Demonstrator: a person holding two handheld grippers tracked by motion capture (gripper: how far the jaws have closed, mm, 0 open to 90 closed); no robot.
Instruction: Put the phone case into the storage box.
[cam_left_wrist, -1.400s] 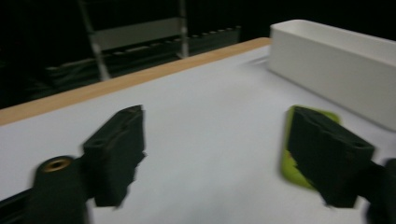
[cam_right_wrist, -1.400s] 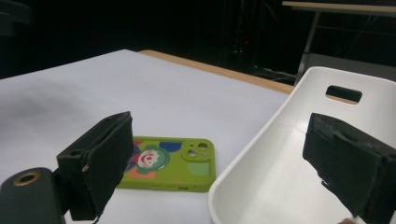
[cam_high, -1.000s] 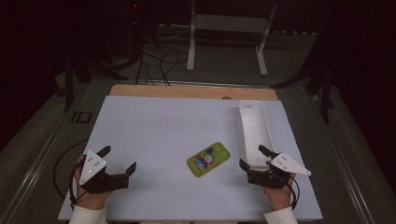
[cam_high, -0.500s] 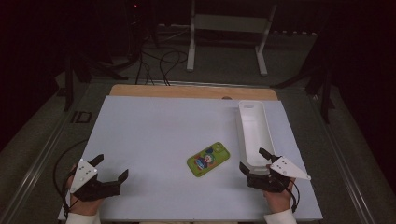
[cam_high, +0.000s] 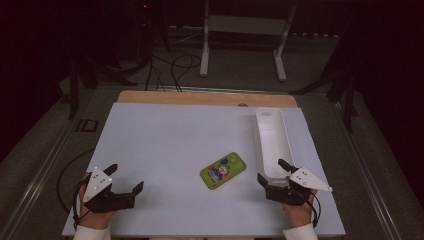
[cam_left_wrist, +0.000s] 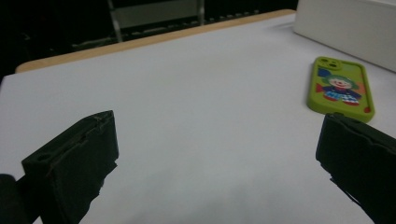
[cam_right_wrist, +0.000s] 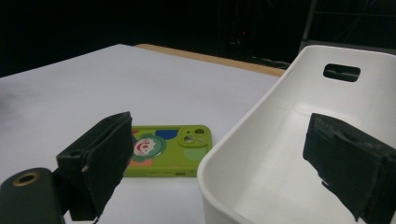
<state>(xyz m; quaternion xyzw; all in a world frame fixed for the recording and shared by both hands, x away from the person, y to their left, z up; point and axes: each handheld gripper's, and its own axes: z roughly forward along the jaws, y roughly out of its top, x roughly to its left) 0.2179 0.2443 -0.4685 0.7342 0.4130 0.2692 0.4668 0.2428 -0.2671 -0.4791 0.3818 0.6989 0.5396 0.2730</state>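
Observation:
A green phone (cam_high: 223, 170) with a clown picture on its case lies face down near the middle of the white table top (cam_high: 170, 140); the same phone (cam_left_wrist: 341, 87) lies ahead of the left jaws, and as phone (cam_right_wrist: 163, 149) beside the tray. A long white tray (cam_high: 272, 142) stands to its right, its near wall (cam_right_wrist: 233, 154) just ahead of my right gripper (cam_high: 273, 171), which is open and holds nothing. My left gripper (cam_high: 124, 178) rests open near the front left corner, far from the phone.
A wooden strip (cam_high: 205, 97) edges the table's far side. Beyond it stand a white metal frame (cam_high: 245, 30) and cables (cam_high: 175, 65) on the dark floor. A cable (cam_high: 67, 170) loops off the table's left edge by my left hand.
My left gripper has drawn back toward the front left corner. The right gripper has barely shifted. Phone and tray lie as before.

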